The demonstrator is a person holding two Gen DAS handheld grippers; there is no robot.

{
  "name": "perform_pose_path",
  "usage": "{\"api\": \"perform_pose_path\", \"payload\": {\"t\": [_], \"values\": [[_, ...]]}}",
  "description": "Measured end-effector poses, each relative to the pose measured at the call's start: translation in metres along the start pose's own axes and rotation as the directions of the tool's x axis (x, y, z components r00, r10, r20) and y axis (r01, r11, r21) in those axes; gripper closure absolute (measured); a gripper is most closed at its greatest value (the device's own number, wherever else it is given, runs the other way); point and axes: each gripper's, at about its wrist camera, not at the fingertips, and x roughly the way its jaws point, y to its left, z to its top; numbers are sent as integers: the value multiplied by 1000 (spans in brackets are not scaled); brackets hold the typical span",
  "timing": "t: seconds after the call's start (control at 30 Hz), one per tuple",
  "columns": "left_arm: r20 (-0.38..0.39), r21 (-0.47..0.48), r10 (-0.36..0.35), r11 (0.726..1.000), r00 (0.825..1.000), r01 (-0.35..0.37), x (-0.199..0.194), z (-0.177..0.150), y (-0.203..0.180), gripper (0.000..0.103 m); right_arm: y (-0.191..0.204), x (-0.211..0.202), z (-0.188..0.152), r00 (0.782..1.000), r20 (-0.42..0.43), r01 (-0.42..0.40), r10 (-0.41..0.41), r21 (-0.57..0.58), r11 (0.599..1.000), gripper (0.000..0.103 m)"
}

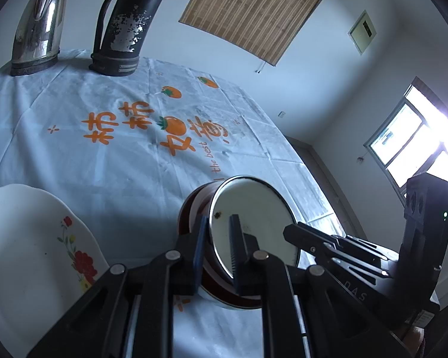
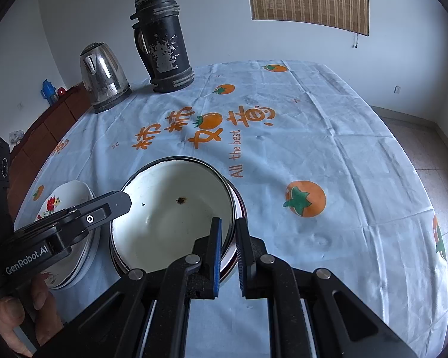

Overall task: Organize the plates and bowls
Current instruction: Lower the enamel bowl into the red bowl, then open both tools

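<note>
Both grippers pinch the rim of the same white enamel bowl (image 2: pixel 176 208), which sits nested in a red-walled bowl (image 1: pixel 194 208) on the persimmon-print tablecloth (image 2: pixel 313 149). The left gripper (image 1: pixel 219 238) is clamped on the bowl's left rim, one pad inside and one outside; the right gripper (image 2: pixel 228 238) is clamped on the near right rim likewise. A flowered white plate (image 2: pixel 71 197) lies just left of the bowls, with the kettle (image 2: pixel 103 77) and black thermos (image 2: pixel 164 41) at the far edge.
</note>
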Motion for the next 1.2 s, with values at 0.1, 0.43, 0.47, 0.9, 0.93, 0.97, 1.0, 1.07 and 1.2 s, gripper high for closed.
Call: {"api": "perform_pose_path", "payload": {"t": [0.1, 0.43, 0.47, 0.9, 0.93, 0.97, 1.0, 1.07, 1.2], "values": [[-2, -4, 5, 1000, 1000, -5, 0, 0, 0, 92, 0, 0, 0, 1000, 3, -2, 2, -2, 1000, 93], [-4, -8, 6, 1000, 1000, -6, 1, 0, 1, 92, 7, -1, -2, 999, 27, 30, -29, -37, 999, 93], [-5, -8, 7, 1000, 1000, -7, 2, 0, 1, 92, 7, -1, -2, 999, 28, 32, -31, -39, 999, 93], [-6, -3, 7, 1000, 1000, -7, 5, -2, 1, 91, 9, -4, -5, 998, 56, 44, -41, -53, 998, 92], [-7, -3, 7, 1000, 1000, -8, 5, -2, 1, 91, 9, -4, -6, 998, 56, 45, -42, -57, 997, 92], [-7, -5, 6, 1000, 1000, -6, 5, -2, 2, 91, 10, -4, -6, 998, 56, 45, -42, -58, 997, 92], [-8, -6, 5, 1000, 1000, -5, 5, -2, 1, 91, 9, -5, -6, 998, 57, 43, -40, -56, 997, 92], [-9, -5, 5, 1000, 1000, -5, 5, -2, 1, 91, 8, -5, -6, 997, 62, 41, -38, -52, 998, 92], [-10, -5, 4, 1000, 1000, -4, 5, -2, 1, 91, 8, -5, -6, 997, 64, 42, -39, -53, 998, 92]]}}
